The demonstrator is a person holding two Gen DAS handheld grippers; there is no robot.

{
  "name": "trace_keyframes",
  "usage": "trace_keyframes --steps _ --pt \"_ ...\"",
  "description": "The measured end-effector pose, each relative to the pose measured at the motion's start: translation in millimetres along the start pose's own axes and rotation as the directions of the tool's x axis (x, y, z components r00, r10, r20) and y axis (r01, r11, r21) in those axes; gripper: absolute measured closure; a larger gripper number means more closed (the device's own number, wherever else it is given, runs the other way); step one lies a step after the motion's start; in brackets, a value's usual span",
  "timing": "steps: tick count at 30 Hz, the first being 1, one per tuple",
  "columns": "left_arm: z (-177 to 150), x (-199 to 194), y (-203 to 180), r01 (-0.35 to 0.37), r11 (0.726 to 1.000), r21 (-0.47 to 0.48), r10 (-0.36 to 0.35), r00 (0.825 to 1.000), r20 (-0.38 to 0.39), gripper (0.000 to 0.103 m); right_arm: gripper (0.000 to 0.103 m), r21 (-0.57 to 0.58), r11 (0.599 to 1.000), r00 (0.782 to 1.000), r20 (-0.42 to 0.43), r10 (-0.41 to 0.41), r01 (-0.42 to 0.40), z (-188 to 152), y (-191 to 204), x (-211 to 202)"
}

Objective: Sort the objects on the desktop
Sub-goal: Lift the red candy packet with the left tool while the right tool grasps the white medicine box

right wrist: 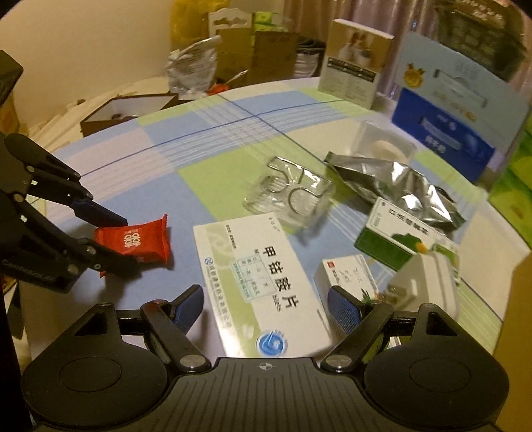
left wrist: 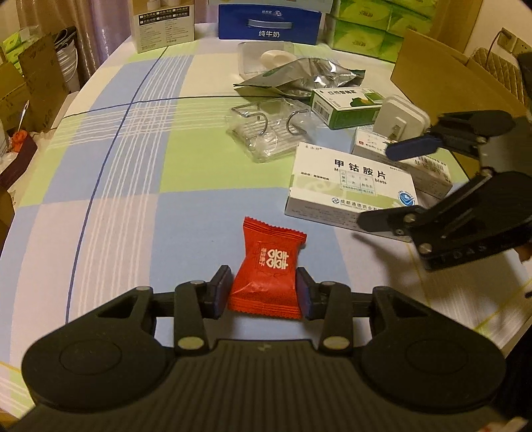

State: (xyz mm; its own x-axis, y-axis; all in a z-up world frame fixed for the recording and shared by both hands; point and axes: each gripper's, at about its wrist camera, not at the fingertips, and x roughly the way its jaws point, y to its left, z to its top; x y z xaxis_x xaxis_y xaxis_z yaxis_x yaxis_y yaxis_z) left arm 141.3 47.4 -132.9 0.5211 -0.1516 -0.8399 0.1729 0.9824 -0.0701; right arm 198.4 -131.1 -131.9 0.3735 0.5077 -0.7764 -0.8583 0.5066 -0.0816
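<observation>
Left gripper: low over the checked tablecloth, its two blue pads on either side of the red candy packet; both pads seem to touch the packet's edges, though whether they pinch it firmly is hard to judge.
Red candy packet: lies flat on a blue square of the cloth at the near side, between the left gripper's pads; in the right wrist view it shows at the left, framed by the other gripper's fingers.
Right gripper: jaws spread wide and empty, hovering over the near end of the large white medicine box.
Large white medicine box: flat on the cloth, right of the candy packet and apart from it.
Small white box: just right of the large box, partly under the white charger plug.
Green and white box: farther back, beside the plug.
Clear plastic tray with wire hooks: middle of the table, left of the green and white box.
Silver foil pouch: crumpled, beyond the tray.
Clear container with a white round thing inside: behind the pouch.
Blue milk carton box: at the far edge of the table.
</observation>
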Motion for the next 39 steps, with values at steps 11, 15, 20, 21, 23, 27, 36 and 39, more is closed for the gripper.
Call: trace_keyframes --steps 11,15,20,21,23,27,36,39 --pt "-4.6 -1.0 -6.7 -0.013 1.000 0.004 0.013 1.000 0.014 0.062 0.033 0.244 0.966 0.994 -0.096 -0.061 0.082 -22.4 10.8 -16.6" --pt "-9.7 -1.7 -14.0 0.003 1.000 0.018 -0.004 1.000 0.024 0.054 0.033 0.431 0.891 0.988 -0.114 -0.105 0.144 -45.7 26.9 -43.8" --pt "-12.3 -0.5 -17.2 -0.019 0.999 0.031 0.018 0.999 0.043 0.054 0.031 0.422 0.894 0.988 -0.074 -0.133 0.152 -61.9 41.8 -51.6" --pt "-11.9 -0.2 -15.8 -0.022 1.000 0.019 0.021 0.999 0.047 0.054 0.031 0.415 0.896 0.987 -0.070 -0.144 0.160 -63.0 41.1 -51.0" --pt "-10.9 0.9 -13.3 -0.031 1.000 -0.002 0.031 0.998 0.057 0.054 0.031 0.415 0.895 0.986 -0.061 -0.153 0.165 -64.3 42.3 -52.0" --pt "-6.6 4.6 -10.6 -0.050 0.999 -0.021 0.052 0.996 0.067 0.059 0.030 0.398 0.902 0.986 -0.050 -0.158 0.165 -63.5 43.0 -48.3" --pt "-5.3 2.2 -9.6 -0.071 0.997 0.015 0.070 0.997 0.042 0.078 0.030 0.391 0.906 0.986 -0.034 -0.163 0.163 -55.4 39.6 -38.9" --pt "-9.7 -1.8 -12.8 -0.067 0.998 0.020 0.066 0.997 0.043 0.078 0.030 0.399 0.903 0.987 -0.039 -0.159 0.161 -56.8 39.2 -38.6"
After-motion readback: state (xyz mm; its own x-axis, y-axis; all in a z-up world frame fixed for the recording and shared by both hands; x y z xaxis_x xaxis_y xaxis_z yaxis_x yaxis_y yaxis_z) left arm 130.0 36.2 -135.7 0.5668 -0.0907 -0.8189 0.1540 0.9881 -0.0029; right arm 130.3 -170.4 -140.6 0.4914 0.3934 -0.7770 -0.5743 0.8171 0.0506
